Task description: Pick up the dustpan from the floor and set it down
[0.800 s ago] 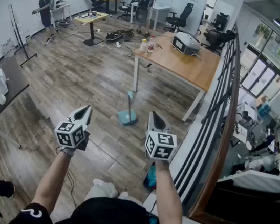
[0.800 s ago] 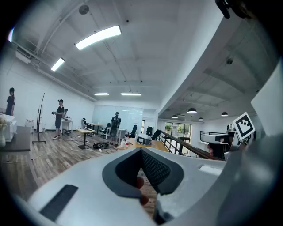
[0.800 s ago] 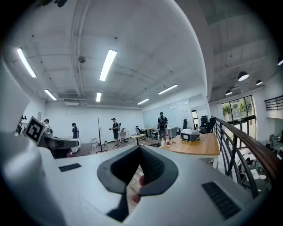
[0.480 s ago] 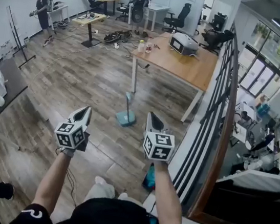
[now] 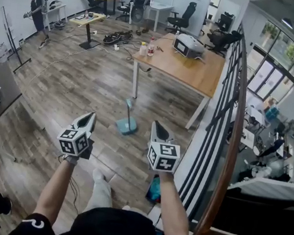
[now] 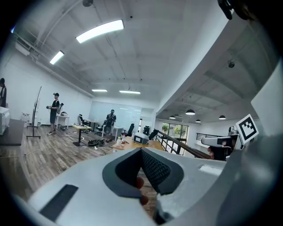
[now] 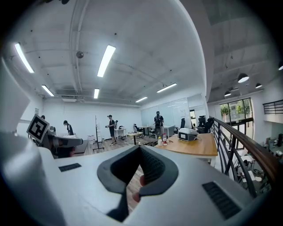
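Task at its outset. The dustpan (image 5: 127,126) stands on the wooden floor (image 5: 80,88) with its handle upright, near the front leg of the worktop (image 5: 196,75) and well ahead of me. My left tongs (image 5: 89,116) and right tongs (image 5: 159,126) are both closed tip to tip, with nothing between them, and point roughly level towards it. I judge that nothing is done yet: approach, grasp, lift and setting down all remain.
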`<action>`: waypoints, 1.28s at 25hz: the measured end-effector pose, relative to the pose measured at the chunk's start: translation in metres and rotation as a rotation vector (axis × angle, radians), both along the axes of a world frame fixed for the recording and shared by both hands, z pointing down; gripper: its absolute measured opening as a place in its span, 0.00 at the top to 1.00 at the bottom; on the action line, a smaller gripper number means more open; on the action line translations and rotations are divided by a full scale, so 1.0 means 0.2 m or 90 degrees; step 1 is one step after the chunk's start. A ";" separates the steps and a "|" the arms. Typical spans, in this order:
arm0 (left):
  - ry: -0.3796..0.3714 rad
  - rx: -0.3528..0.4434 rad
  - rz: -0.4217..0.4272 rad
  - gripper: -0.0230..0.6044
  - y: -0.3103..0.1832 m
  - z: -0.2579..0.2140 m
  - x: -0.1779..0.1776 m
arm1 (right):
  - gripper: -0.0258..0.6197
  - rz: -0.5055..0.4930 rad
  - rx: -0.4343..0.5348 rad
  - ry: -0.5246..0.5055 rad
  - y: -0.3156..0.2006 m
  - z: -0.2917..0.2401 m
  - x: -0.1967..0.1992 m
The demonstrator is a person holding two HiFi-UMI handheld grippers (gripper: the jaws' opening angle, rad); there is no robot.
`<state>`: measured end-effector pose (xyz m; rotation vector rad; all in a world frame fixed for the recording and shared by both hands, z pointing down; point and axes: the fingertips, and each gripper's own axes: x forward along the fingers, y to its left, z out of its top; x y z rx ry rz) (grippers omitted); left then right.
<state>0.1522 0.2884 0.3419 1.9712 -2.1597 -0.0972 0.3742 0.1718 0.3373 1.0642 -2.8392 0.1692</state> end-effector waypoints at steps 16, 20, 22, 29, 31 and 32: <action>0.001 -0.014 0.081 0.97 -0.82 0.06 -0.78 | 0.97 0.061 -0.018 -0.003 -0.63 0.05 -0.76; -0.003 -0.018 0.105 0.97 -1.03 0.04 -1.05 | 0.97 0.083 -0.029 -0.002 -0.79 0.04 -1.01; -0.004 -0.024 0.121 0.97 -1.12 0.04 -1.19 | 0.97 0.093 -0.034 0.000 -0.86 0.03 -1.14; -0.006 -0.030 0.167 0.97 -1.40 0.11 -1.61 | 0.97 0.130 -0.044 0.003 -1.10 0.12 -1.57; -0.006 -0.032 0.184 0.97 -1.48 0.14 -1.69 | 0.97 0.144 -0.047 0.002 -1.17 0.16 -1.65; -0.005 -0.033 0.191 0.97 -1.52 0.15 -1.73 | 0.97 0.151 -0.049 0.002 -1.20 0.18 -1.69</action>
